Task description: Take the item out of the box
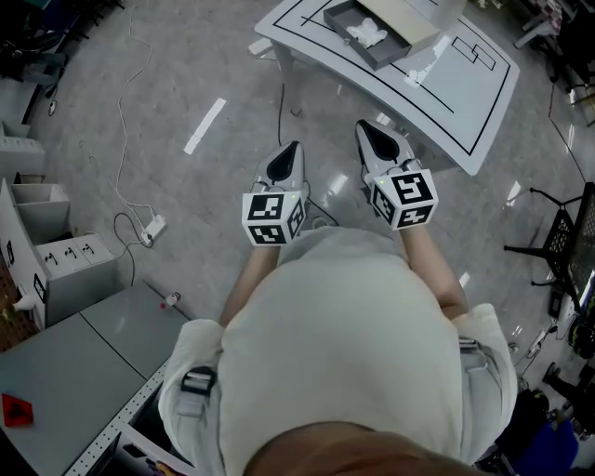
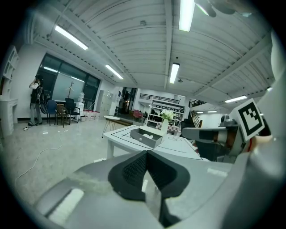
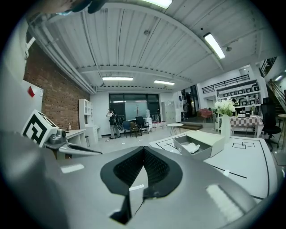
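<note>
**A:** What is there, counted left to right?

**B:** Two grippers. The left gripper (image 1: 292, 151) has its jaws pressed together on nothing. The right gripper (image 1: 364, 127) is likewise closed and empty. Then one white table (image 1: 474, 93), with one grey box (image 1: 340, 19) on it. One white item (image 1: 365, 34) lies inside the box (its lid (image 1: 402, 20) folded open).

**A:** Where are the edges and the open room?

**B:** The box sits at one o'clock from the grippers, well apart from both. The table's near edge lies close ahead of the right gripper. Bare floor (image 1: 232, 56) opens at eleven o'clock, and one power strip (image 1: 153, 226) lies at eight.
</note>
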